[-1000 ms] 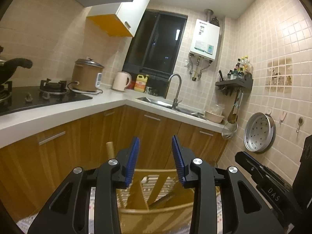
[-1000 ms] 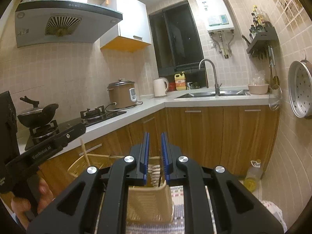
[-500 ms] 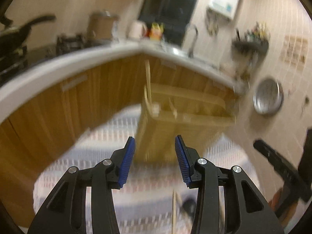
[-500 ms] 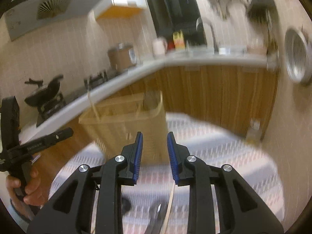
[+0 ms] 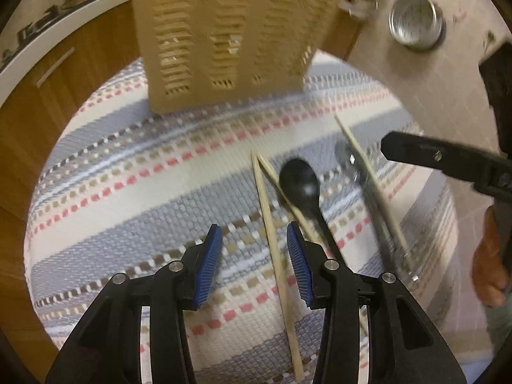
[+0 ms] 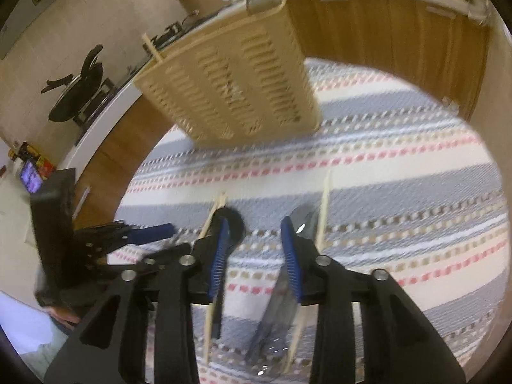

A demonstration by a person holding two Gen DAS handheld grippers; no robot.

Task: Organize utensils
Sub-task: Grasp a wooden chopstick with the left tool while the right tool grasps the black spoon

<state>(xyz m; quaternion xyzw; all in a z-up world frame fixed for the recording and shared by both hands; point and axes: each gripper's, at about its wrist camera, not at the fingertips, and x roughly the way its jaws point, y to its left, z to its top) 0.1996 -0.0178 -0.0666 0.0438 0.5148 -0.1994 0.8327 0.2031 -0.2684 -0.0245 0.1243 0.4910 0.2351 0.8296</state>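
Observation:
A tan slotted utensil holder (image 5: 224, 35) stands on a striped cloth (image 5: 144, 185); it also shows in the right wrist view (image 6: 236, 86) with one chopstick (image 6: 152, 48) sticking out. On the cloth lie a black spoon (image 5: 302, 185), a pair of wooden chopsticks (image 5: 272, 224), a metal spoon (image 5: 358, 176) and another chopstick (image 5: 371, 185). My left gripper (image 5: 254, 259) is open above the cloth, beside the chopstick pair. My right gripper (image 6: 254, 256) is open, above the gap between the black spoon (image 6: 230, 224) and the metal spoon (image 6: 300, 220).
Wooden cabinets (image 6: 400, 28) and a white counter (image 5: 38, 32) curve behind the cloth. A pan (image 6: 80, 92) sits on the stove. A round metal steamer tray (image 5: 416, 19) hangs on the tiled wall at right.
Both grippers have tilted down from facing the kitchen to facing the cloth and utensils. The right gripper's jaws have opened wider.

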